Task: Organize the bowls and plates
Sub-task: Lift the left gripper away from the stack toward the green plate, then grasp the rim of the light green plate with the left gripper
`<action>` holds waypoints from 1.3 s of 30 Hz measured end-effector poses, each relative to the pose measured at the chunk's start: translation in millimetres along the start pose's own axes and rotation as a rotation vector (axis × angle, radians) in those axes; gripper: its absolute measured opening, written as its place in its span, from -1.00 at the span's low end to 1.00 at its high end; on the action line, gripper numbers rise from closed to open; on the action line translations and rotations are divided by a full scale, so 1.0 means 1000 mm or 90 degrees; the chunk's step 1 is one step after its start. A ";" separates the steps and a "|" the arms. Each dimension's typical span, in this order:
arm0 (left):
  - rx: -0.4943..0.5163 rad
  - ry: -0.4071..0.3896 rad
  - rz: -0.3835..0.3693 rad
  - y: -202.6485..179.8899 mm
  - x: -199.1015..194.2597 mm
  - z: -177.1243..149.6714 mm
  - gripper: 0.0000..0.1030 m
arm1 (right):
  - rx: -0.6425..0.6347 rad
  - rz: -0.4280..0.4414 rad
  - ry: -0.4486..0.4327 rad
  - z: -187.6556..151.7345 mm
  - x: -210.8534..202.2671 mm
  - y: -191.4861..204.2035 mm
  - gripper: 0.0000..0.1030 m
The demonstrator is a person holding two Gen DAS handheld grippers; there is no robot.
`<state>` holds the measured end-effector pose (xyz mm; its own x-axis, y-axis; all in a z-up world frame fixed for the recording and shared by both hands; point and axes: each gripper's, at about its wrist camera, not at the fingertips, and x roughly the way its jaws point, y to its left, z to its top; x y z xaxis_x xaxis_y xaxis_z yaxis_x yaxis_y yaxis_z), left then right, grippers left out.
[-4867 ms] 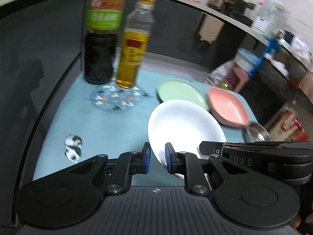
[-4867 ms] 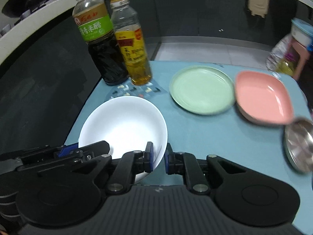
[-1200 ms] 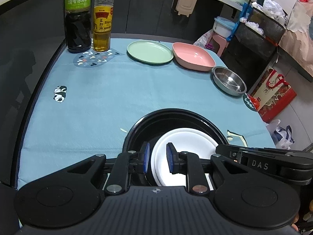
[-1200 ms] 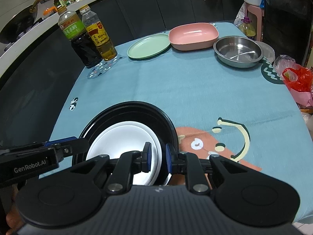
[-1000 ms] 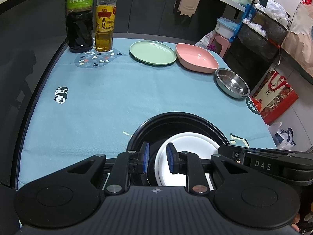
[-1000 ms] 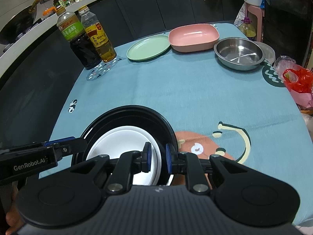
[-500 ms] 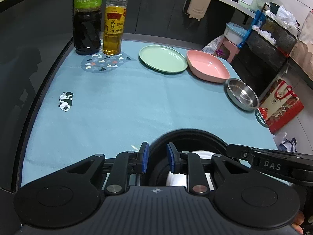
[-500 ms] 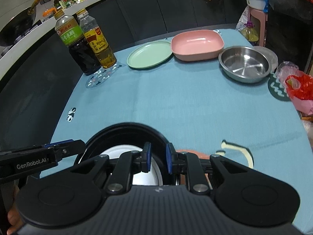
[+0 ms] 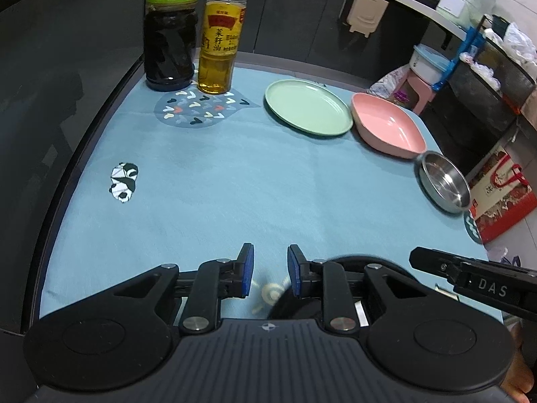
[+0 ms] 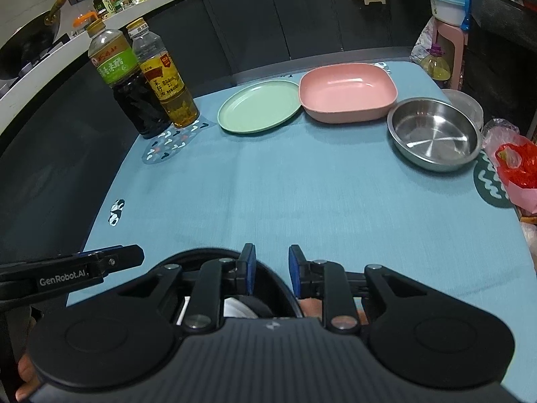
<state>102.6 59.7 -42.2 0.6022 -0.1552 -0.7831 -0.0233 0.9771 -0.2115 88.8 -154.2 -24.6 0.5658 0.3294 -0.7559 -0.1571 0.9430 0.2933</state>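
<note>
A white plate (image 10: pixel 236 307) lies inside a wide black dish (image 10: pixel 201 255) at the near table edge, mostly hidden under both grippers. My right gripper (image 10: pixel 272 268) hangs over the dish's far rim; its jaws are opening and the pads press on nothing. My left gripper (image 9: pixel 270 270) is open over blue cloth, with the black dish (image 9: pixel 292 305) just right of it. At the far side sit a green plate (image 9: pixel 308 112) (image 10: pixel 260 110), a pink square bowl (image 9: pixel 387 127) (image 10: pixel 347 92) and a steel bowl (image 9: pixel 443 181) (image 10: pixel 433 134).
A dark vinegar bottle (image 9: pixel 171 27) and a yellow oil bottle (image 9: pixel 221 33) stand at the far left corner. A red gift bag (image 9: pixel 503 201) and a red plastic bag (image 10: pixel 517 164) lie off the right table edge. A clear container (image 10: pixel 466 100) sits behind the steel bowl.
Both grippers carried the white plate into the black dish, let go and moved toward the far dishes. The dish has slid under them in view; both pairs of jaws stand wider.
</note>
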 end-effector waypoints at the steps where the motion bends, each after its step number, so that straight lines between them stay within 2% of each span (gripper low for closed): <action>1: -0.003 -0.003 0.001 0.000 0.002 0.003 -0.59 | 0.000 -0.001 0.000 0.002 0.001 -0.001 -0.56; 8: -0.036 -0.034 0.002 -0.003 0.024 0.033 -0.46 | 0.003 -0.004 -0.007 0.023 0.011 -0.006 -0.57; 16: -0.084 -0.046 0.008 -0.005 0.076 0.082 -0.41 | 0.006 -0.005 -0.014 0.060 0.033 -0.009 -0.57; 24: -0.136 -0.056 0.018 0.007 0.119 0.117 -0.31 | 0.023 0.019 -0.001 0.089 0.063 -0.019 -0.56; 29: -0.172 -0.041 0.014 0.015 0.143 0.126 -0.31 | 0.067 0.043 0.006 0.103 0.087 -0.030 -0.51; 39: -0.196 -0.042 0.009 0.022 0.166 0.132 -0.29 | 0.137 0.054 0.012 0.115 0.121 -0.036 -0.42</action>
<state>307.1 74.5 -99.3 0.6509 -0.1227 -0.7492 -0.2664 0.8872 -0.3768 255.6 -154.2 -59.2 0.5429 0.4097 -0.7331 -0.0259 0.8807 0.4730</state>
